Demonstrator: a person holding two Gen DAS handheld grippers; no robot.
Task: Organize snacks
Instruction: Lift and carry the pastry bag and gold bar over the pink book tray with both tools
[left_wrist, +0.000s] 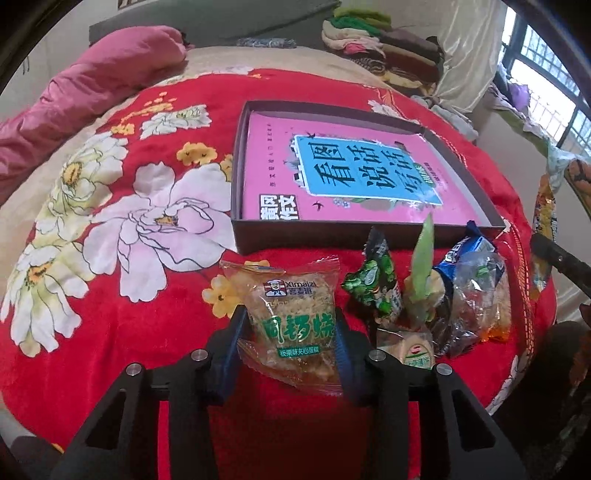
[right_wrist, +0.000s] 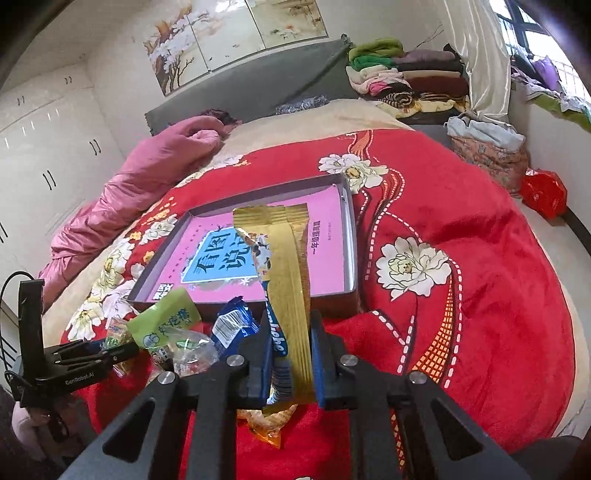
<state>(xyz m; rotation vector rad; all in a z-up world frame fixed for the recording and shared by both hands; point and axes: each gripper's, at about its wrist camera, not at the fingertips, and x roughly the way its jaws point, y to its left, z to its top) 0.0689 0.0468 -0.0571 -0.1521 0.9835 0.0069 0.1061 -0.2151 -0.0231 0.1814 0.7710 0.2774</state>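
cake packet (left_wrist: 295, 314): "Ximaizi" | left gripper (right_wrist: 110, 350): "GenRobot.AI"

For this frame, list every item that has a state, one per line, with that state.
Left gripper: shut on the clear cake packet, sealed.
Right gripper: shut on the gold snack packet, held upright.
Shallow box: open, no lid on, pink book lying flat inside.
Loose snack pile: on the red blanket, outside the box.
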